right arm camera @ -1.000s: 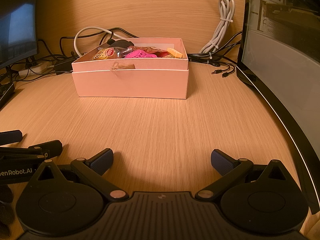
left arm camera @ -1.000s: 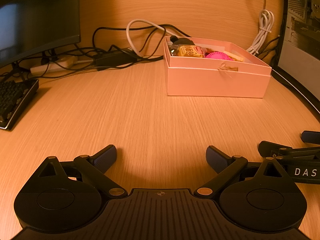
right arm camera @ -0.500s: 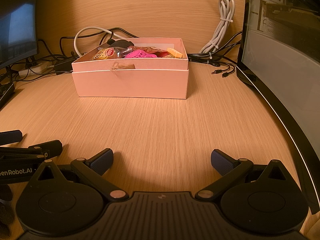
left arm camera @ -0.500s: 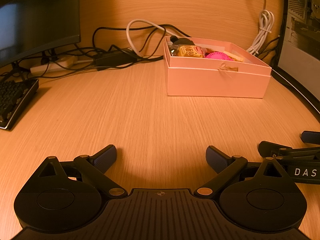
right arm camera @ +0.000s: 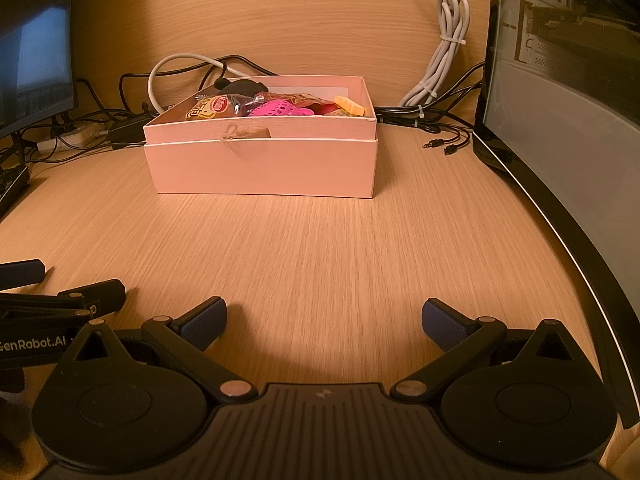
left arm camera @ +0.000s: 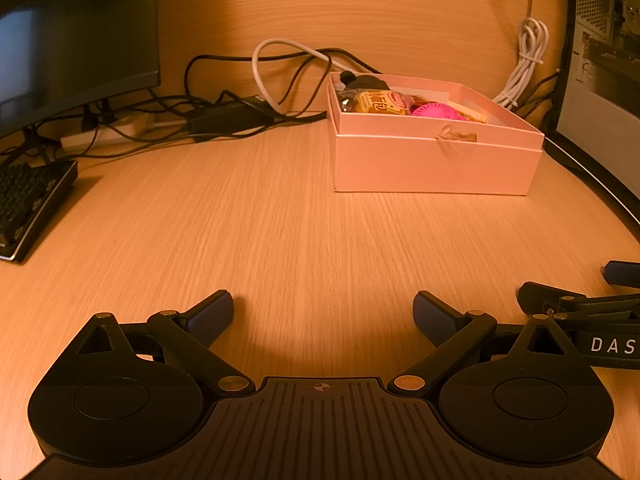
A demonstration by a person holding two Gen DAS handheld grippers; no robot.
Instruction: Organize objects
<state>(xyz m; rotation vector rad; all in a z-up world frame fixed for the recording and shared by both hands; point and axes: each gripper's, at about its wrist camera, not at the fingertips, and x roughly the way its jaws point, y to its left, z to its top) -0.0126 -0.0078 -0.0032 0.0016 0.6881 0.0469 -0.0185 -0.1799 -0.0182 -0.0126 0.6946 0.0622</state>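
A pink open box [left arm camera: 434,164] [right arm camera: 262,170] stands on the wooden desk, far ahead of both grippers. In it lie a yellow snack packet [left arm camera: 378,102] [right arm camera: 210,109], a pink round plastic item [left arm camera: 436,112] [right arm camera: 280,109], a black item [right arm camera: 244,86] and a small orange piece [right arm camera: 350,105]. My left gripper [left arm camera: 323,314] is open and empty, low over the desk. My right gripper [right arm camera: 324,320] is open and empty, beside it to the right. Each shows at the edge of the other's view.
A monitor [left arm camera: 72,32] and a keyboard [left arm camera: 28,204] are at the left. Black and white cables [left arm camera: 240,108] lie behind the box. A coiled white cable [right arm camera: 444,68] hangs at the back. A computer case [right arm camera: 560,92] stands at the right.
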